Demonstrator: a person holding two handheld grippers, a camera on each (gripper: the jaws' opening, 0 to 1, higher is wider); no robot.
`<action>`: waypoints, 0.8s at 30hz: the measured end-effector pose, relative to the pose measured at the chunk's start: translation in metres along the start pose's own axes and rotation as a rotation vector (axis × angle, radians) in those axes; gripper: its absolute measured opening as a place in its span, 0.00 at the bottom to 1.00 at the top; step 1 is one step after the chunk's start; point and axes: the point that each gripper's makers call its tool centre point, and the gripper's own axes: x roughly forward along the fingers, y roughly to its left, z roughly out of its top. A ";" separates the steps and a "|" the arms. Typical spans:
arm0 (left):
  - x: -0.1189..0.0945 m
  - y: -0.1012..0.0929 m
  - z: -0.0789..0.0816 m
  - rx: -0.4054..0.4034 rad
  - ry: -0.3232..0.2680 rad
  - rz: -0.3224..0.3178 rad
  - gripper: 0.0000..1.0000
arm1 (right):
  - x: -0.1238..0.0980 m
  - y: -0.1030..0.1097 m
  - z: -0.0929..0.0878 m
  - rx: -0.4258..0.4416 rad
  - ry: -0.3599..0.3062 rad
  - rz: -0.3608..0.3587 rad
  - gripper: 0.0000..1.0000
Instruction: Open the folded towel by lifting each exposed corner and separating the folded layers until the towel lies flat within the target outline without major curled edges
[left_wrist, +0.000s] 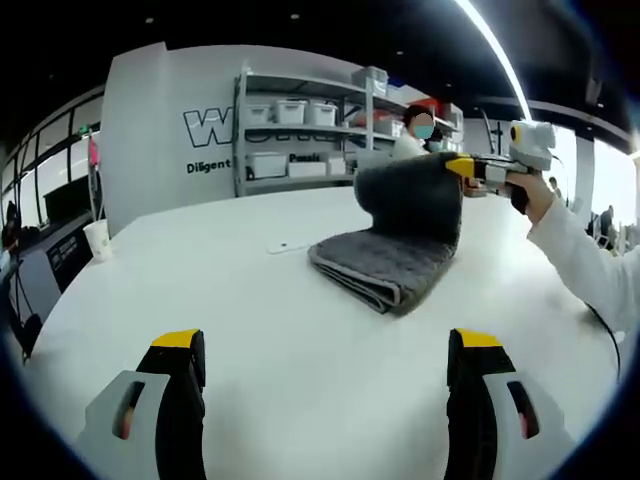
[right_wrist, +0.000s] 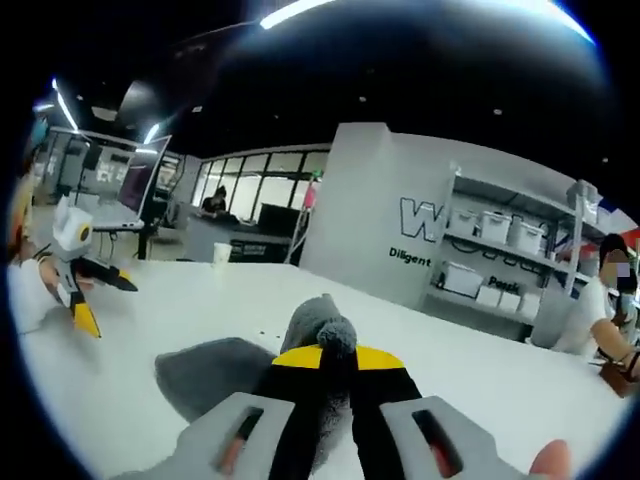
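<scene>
Left gripper view, surroundings: a white table (left_wrist: 300, 330) takes the lower half; a paper cup (left_wrist: 97, 239) stands on it at the left edge, and a small flat thing, too small to tell, lies near the frame centre. Behind, a metal shelf (left_wrist: 300, 130) with white boxes stands before a grey wall with letters, and a person sits beside it at upper centre.
Left gripper view, towel: the grey towel (left_wrist: 385, 262) lies folded on the table right of centre; its top layer is raised upright at the far side.
Left gripper view, right gripper: the right gripper (left_wrist: 462, 167) comes in from the upper right, held by a hand (left_wrist: 535, 195) in a white sleeve, and its yellow tips pinch the raised layer at its top edge.
Left gripper view, left gripper: the left gripper (left_wrist: 325, 350) has its jaws wide apart at the bottom, with nothing between them, near the towel but apart from it.
Right gripper view, right gripper: the right gripper (right_wrist: 338, 358) at bottom centre has its jaws closed together on a grey fold of the towel (right_wrist: 215, 370), which hides part of the table behind.
Right gripper view, left gripper: the left gripper (right_wrist: 100, 295) shows at the left edge, low over the table, with jaws spread.
Right gripper view, surroundings: the shelf (right_wrist: 510, 260) is at the right, the cup (right_wrist: 222, 252) is far at centre left, and windows are behind.
</scene>
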 end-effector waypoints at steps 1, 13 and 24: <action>0.000 0.000 0.000 0.000 0.000 0.000 1.00 | -0.001 -0.005 -0.002 0.012 0.001 -0.014 0.03; 0.000 0.003 0.002 -0.004 -0.002 0.001 1.00 | -0.018 -0.056 -0.028 0.140 0.005 -0.178 0.03; -0.001 0.001 0.002 -0.004 -0.004 0.001 1.00 | -0.026 -0.085 -0.062 0.099 0.160 -0.299 0.05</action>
